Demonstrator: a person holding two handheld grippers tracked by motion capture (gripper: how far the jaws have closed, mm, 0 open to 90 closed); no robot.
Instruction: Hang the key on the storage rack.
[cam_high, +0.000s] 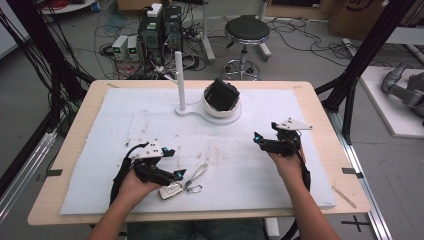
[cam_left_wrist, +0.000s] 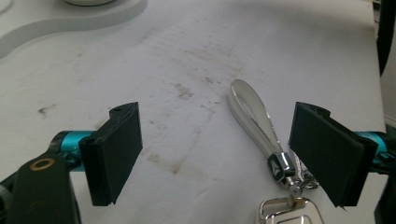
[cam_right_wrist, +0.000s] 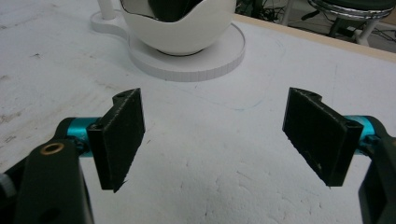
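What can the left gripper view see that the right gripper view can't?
The left gripper view sees the car key with its shiny silver strap lying on the mat, close to the open left gripper. The right gripper view sees the white bowl on its round stand, with something dark inside, plus a stool beyond the table edge. Both see the white mat and two black jaws standing wide apart, holding nothing.
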